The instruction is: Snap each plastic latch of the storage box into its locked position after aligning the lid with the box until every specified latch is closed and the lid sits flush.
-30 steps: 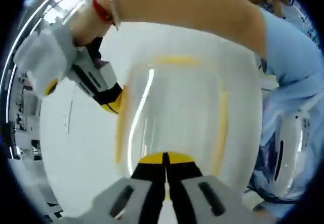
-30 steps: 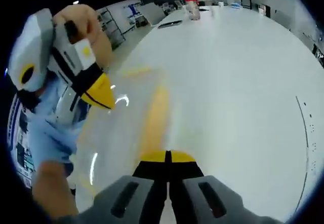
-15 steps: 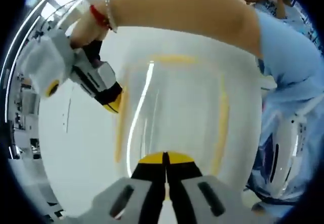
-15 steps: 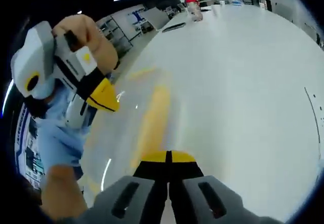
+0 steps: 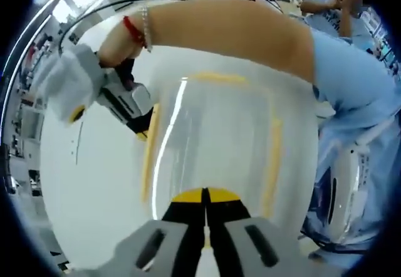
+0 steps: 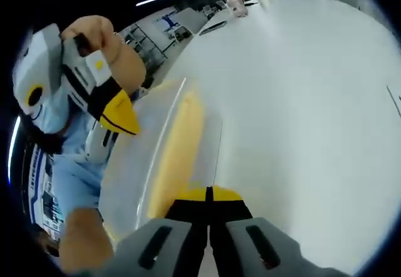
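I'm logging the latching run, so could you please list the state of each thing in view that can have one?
left tongs: shut, tips at the near edge of the lid.
right tongs: shut, tips at a yellow latch strip.
clear lid: lying on the storage box; whether flush, cannot tell.
yellow latches: lying along the lid edges; whether locked, cannot tell.
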